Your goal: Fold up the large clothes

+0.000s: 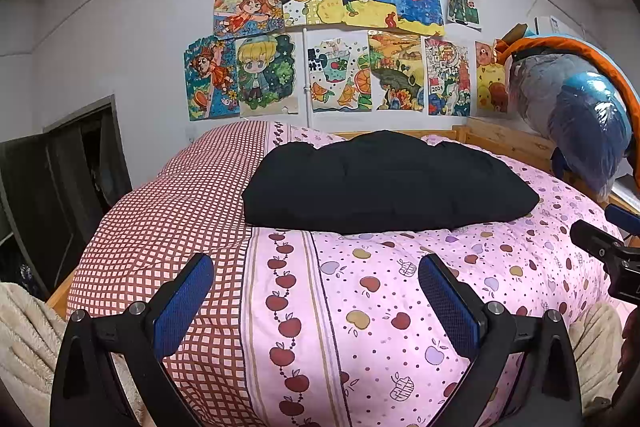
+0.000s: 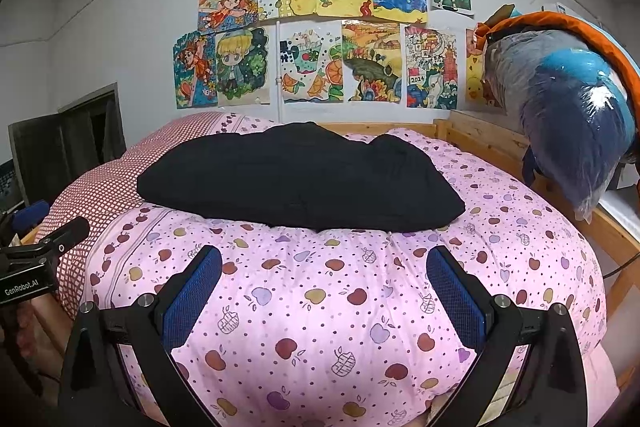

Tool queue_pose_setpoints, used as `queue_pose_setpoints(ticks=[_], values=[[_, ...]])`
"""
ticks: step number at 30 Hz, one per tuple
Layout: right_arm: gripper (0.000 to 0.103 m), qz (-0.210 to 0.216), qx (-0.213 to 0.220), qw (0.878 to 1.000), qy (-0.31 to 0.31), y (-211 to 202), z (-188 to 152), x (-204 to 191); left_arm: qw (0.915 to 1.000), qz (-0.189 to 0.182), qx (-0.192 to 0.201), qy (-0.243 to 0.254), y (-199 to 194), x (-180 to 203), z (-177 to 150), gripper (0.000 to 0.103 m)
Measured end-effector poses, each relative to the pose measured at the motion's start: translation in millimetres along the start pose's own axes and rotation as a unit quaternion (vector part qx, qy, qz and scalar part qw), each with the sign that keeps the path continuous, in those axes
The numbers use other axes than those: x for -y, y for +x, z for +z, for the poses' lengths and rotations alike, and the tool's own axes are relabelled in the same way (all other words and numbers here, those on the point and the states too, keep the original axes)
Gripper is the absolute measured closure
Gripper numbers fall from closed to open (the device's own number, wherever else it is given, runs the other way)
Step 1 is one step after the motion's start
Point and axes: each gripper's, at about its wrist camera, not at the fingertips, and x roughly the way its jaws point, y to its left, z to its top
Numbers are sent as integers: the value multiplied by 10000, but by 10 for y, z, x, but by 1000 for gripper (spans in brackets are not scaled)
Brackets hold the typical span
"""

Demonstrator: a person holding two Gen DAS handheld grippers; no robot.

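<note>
A black garment (image 1: 384,183) lies folded into a flat rectangular bundle on the pink apple-print quilt (image 1: 360,307), toward the far half of the bed. It also shows in the right wrist view (image 2: 300,175). My left gripper (image 1: 316,271) is open and empty, held above the near part of the quilt, well short of the garment. My right gripper (image 2: 324,263) is open and empty too, also back from the garment. The right gripper shows at the right edge of the left wrist view (image 1: 608,255).
The quilt (image 2: 320,307) has a red-checked panel (image 1: 168,219) on the left. A wooden bed frame (image 2: 480,135) runs behind and right. A plastic-wrapped blue bundle (image 2: 572,115) sits on the right rail. Drawings cover the wall (image 1: 120,27). A dark cabinet (image 1: 60,187) stands left.
</note>
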Motion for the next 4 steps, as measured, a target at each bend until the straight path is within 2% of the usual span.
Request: queue_pose_setpoints(ticks=[4], values=[[2, -1, -1, 10000, 6, 0, -2, 1, 10000, -16, -18, 2, 4, 1, -3, 0]])
